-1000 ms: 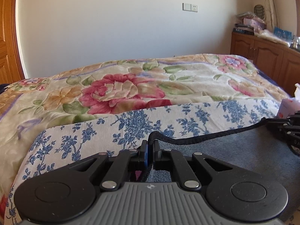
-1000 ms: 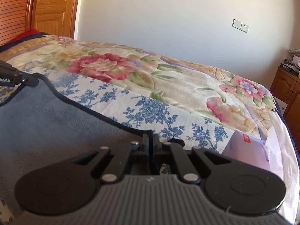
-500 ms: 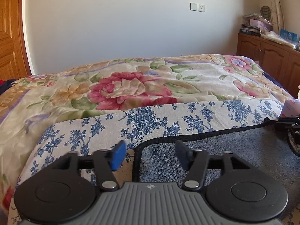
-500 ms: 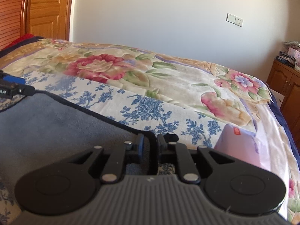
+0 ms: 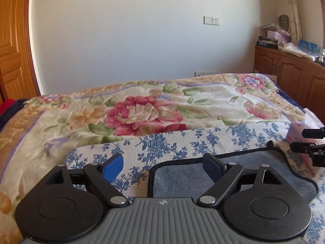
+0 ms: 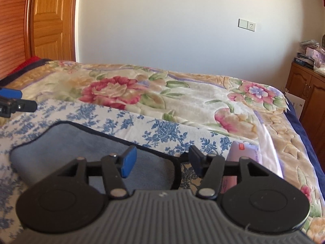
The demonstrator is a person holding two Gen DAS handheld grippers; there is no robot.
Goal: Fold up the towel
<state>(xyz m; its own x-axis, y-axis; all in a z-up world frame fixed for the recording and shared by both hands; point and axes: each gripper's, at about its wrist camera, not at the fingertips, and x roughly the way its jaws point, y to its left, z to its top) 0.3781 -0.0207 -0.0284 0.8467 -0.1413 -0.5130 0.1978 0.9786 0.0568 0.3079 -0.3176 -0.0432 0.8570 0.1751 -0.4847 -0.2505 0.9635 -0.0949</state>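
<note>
Left gripper [image 5: 162,166] and right gripper [image 6: 160,162] both stand spread wide, holding nothing. The grey towel [image 5: 233,174] lies flat just ahead on a blue-flowered sheet [image 5: 182,142]; at twelve o'clock beyond spreads the rose-patterned blanket [image 5: 146,111].

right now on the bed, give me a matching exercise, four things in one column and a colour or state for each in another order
Things:
1. towel
2. left gripper
3. sheet under the towel
4. blanket

Colour or state:
a. big pink and red flowers
b. grey-blue with a dark edge, lying flat
c. white with blue flower print
d. open, holding nothing

Pairs: 1-b, 2-d, 3-c, 4-a
</note>
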